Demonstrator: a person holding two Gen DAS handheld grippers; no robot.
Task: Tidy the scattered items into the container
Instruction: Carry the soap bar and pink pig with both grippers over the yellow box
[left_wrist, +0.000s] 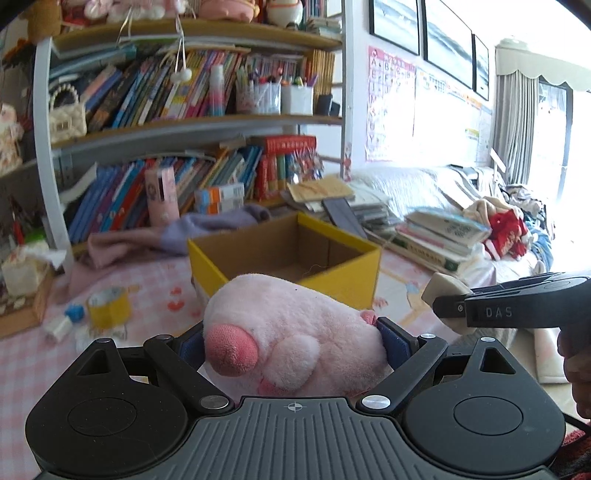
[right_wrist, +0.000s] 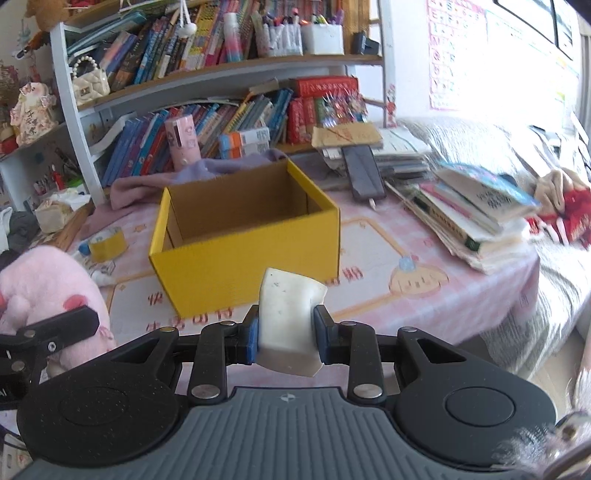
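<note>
1. Firstly, the left hand-held gripper (left_wrist: 291, 345) stands wide, its blue pads pressed into both sides of a pink plush toy (left_wrist: 291, 332); the toy sits between the fingers, in front of the yellow cardboard box (left_wrist: 354, 278).
2. Meanwhile the right hand-held gripper (right_wrist: 286, 338) is narrow, clamped on a white block (right_wrist: 288, 321); the block stands upright between the pads, on the near side of the box.
3. Behind, the box sits open on the pink-checked desk (right_wrist: 369, 295); a roll of yellow tape (right_wrist: 107, 242) lies to its left; stacked books (right_wrist: 476, 218) lie to its right.
</note>
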